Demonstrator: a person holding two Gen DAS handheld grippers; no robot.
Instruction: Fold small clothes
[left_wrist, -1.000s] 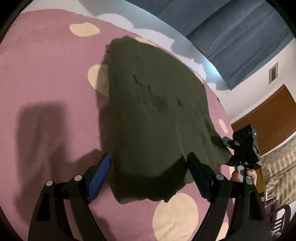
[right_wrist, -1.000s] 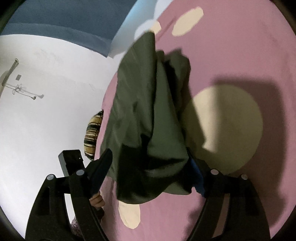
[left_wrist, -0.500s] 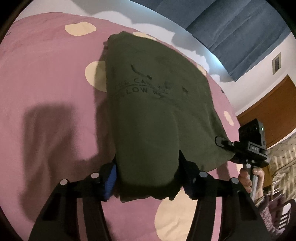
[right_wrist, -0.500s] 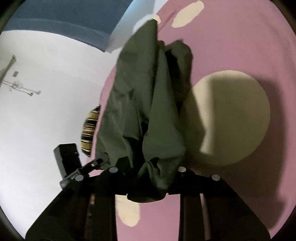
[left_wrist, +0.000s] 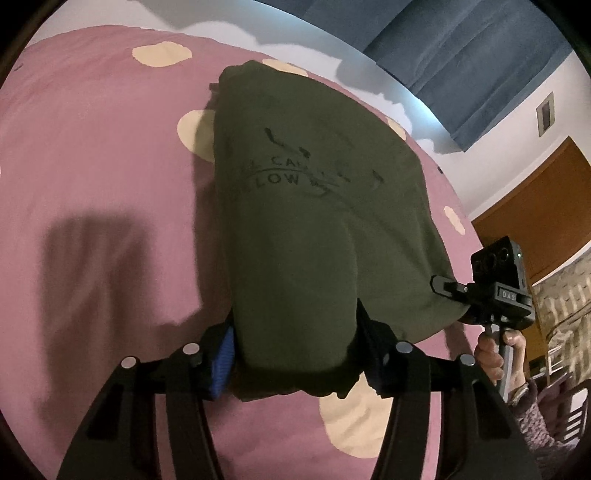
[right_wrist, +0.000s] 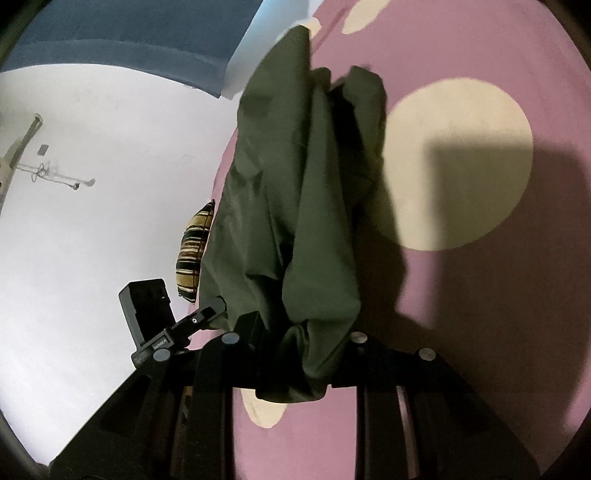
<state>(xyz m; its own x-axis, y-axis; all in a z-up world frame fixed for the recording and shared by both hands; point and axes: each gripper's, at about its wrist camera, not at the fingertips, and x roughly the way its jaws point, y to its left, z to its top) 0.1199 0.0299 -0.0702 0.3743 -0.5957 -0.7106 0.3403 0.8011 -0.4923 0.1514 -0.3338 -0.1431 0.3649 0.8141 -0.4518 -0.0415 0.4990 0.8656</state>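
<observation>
A dark green T-shirt (left_wrist: 310, 206) with black print lies partly lifted over the pink spotted bedsheet (left_wrist: 96, 155). My left gripper (left_wrist: 295, 354) is shut on its near edge, bunching the cloth between the fingers. My right gripper (right_wrist: 295, 343) is shut on another corner of the same T-shirt (right_wrist: 295, 192), which hangs in folds from it. The right gripper also shows in the left wrist view (left_wrist: 491, 295) at the shirt's right edge. The left gripper shows in the right wrist view (right_wrist: 159, 321) at the left.
The bedsheet (right_wrist: 480, 295) has cream dots. A blue curtain (left_wrist: 461, 55) and white wall stand behind the bed. A brown wooden door (left_wrist: 535, 214) is at right. A striped cushion (right_wrist: 194, 254) lies at the bed's edge.
Both grippers have closed from open onto the T-shirt's edge. The cloth is now lifted and pulled tighter between them.
</observation>
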